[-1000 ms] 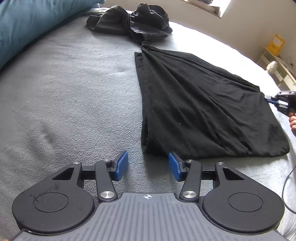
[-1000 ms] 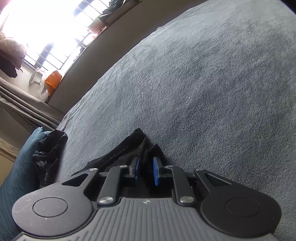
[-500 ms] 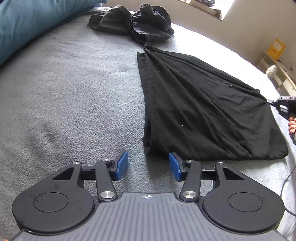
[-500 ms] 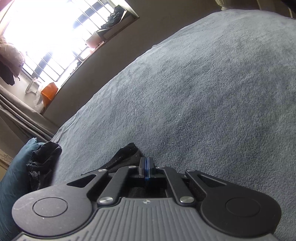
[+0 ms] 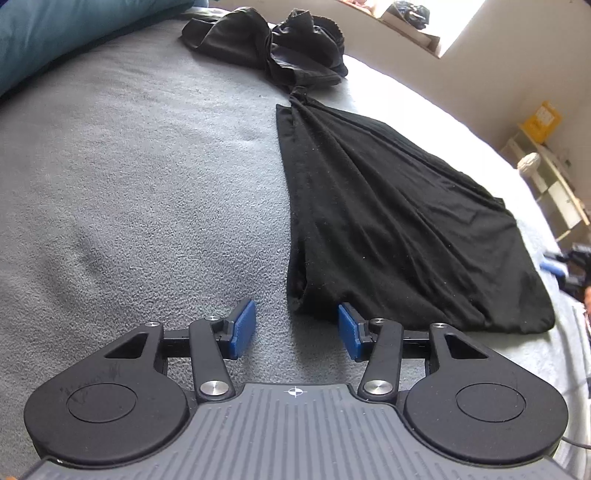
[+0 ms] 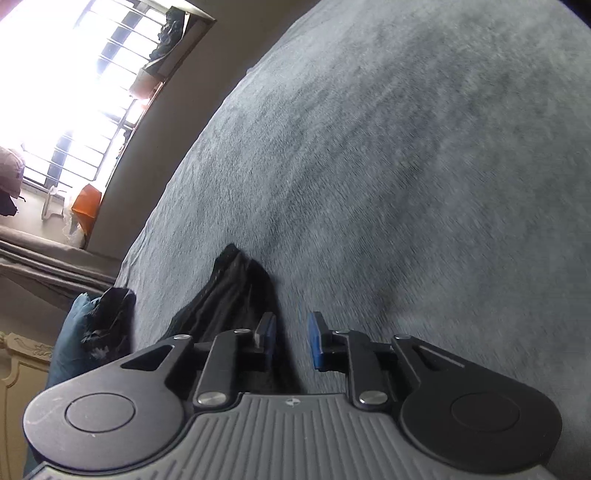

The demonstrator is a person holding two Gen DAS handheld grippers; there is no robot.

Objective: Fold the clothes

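A black garment point(image 5: 388, 221) lies flat and creased on the grey blanket point(image 5: 129, 184) of a bed, narrow at the far end and wide at the near end. My left gripper point(image 5: 297, 330) hovers open just short of its near left corner, with only blanket between the blue pads. At the right edge of the left wrist view, my right gripper point(image 5: 561, 264) stands off the garment's right side. In the right wrist view the right gripper point(image 6: 291, 341) has its jaws opening. Bare blanket shows between them, and the garment's corner point(image 6: 229, 291) lies left of the left finger.
A heap of black clothes point(image 5: 280, 40) sits at the far end of the bed beside a blue pillow point(image 5: 55, 33). A white shelf point(image 5: 554, 177) and yellow box point(image 5: 543, 118) stand off the right side. A bright barred window point(image 6: 55, 92) and an orange bag point(image 6: 86, 206) are beyond.
My right gripper, shut half a second ago at the garment's corner, has parted its jaws and slid right, off the cloth. The corner now lies on the blanket. The left gripper has barely shifted.
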